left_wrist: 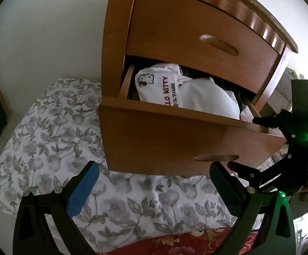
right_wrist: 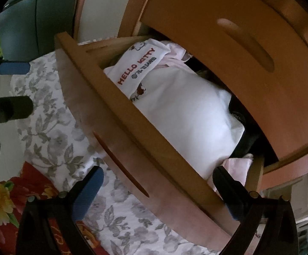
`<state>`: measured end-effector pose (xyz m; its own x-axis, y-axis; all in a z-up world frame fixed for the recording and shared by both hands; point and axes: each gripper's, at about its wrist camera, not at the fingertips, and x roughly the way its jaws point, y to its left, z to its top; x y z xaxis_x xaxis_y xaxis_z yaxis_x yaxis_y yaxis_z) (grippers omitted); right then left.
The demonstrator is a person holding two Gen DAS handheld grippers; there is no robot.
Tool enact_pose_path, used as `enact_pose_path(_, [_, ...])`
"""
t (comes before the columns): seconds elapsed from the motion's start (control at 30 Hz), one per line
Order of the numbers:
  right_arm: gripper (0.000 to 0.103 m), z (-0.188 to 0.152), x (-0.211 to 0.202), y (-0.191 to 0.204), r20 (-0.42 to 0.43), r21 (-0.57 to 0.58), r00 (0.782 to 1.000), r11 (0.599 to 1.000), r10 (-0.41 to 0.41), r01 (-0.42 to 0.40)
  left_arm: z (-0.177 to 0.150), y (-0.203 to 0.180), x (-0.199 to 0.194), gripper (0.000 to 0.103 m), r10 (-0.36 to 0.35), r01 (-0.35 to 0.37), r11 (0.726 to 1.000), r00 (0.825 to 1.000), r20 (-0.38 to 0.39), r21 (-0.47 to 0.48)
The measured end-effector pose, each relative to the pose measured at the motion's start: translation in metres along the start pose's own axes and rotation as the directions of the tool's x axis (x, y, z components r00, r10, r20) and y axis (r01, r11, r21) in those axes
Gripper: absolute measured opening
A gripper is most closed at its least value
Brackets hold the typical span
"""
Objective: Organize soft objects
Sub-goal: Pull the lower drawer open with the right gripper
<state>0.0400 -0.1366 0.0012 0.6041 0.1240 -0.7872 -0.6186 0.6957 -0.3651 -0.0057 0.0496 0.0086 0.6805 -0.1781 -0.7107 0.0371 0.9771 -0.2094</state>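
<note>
- Left gripper (left_wrist: 154, 189) hangs wide and empty above the floral bedding (left_wrist: 54, 131), likely waiting
- Right gripper (right_wrist: 158, 191) spreads wide astride the lower drawer's front panel (right_wrist: 120, 136), seemingly to move the drawer
- Inside the open drawer lies white cloth (right_wrist: 181, 114) printed "HELLO KITTY"; the top drawer (left_wrist: 196, 31) is closed
</note>
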Motion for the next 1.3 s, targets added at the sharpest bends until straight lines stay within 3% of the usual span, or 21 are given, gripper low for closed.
enact_pose_path(0.27, [0.103,-0.015,-0.017,0.012,0.027,0.019,0.999,1.0,0.021,-0.022,-0.002,-0.002,-0.005,0.103,0.003,-0.003,1.0,1.0,-0.003,0.011])
enact_pose_path(0.6, [0.102,-0.016,-0.025,0.015,0.047,0.086,0.998,0.996,-0.029,0.025,-0.008,-0.007,-0.013,0.103,0.014,-0.014,0.999,1.0,-0.008,0.036])
enact_pose_path(1.07, [0.098,-0.02,-0.029,0.017,0.06,0.089,0.997,0.996,-0.037,0.032,-0.011,-0.013,-0.017,0.103,0.015,-0.014,0.999,1.0,-0.013,0.043])
enact_pose_path(1.3, [0.091,-0.021,-0.032,0.015,0.071,0.107,0.995,0.993,-0.064,0.057,-0.012,-0.014,-0.017,0.103,0.016,-0.016,0.999,1.0,-0.016,0.041])
